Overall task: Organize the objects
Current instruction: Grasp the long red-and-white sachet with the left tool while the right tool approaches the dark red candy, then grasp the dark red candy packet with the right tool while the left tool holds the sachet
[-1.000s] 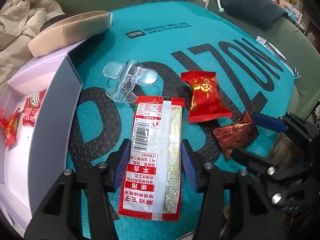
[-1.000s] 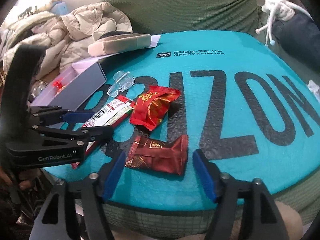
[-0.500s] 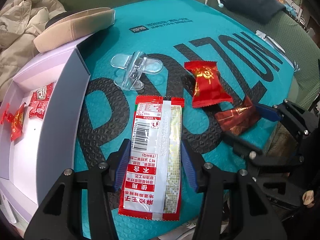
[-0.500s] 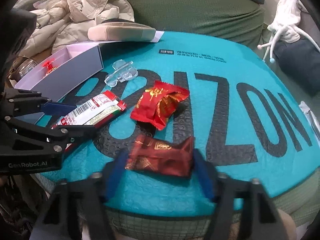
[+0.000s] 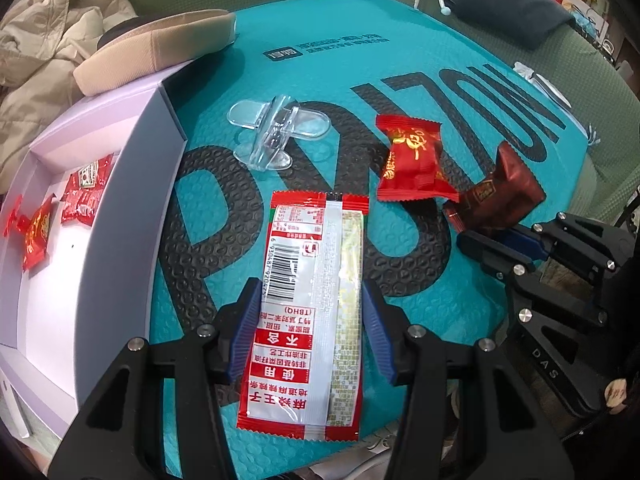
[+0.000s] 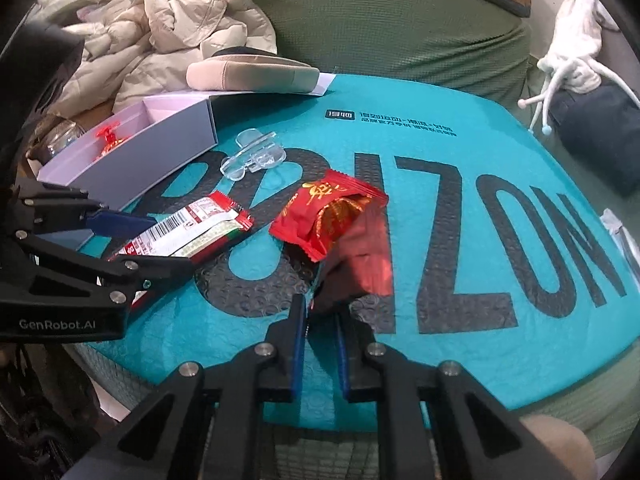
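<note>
A teal mat (image 5: 400, 40) covers the green sofa (image 6: 380, 28), with an open lilac box (image 5: 132, 184) at its left edge holding a few red sweets. On the mat, the left tool (image 5: 312, 336) grips a long red-and-white sachet (image 5: 312, 280) by its sides. The right tool (image 6: 320, 320) has just closed and pinches the end of a dark red candy (image 6: 360, 256), tilted up beside a bright red candy (image 6: 328, 212). A clear clip (image 5: 276, 136) lies near the box

The left gripper (image 6: 132, 240) body reads "GenRobot.AI", the right gripper (image 5: 492, 240) "DAS"; the long snack packet (image 5: 308, 304) shows "(TBHQ)" (upside down); the teal mat (image 6: 460, 160) "ZON".
</note>
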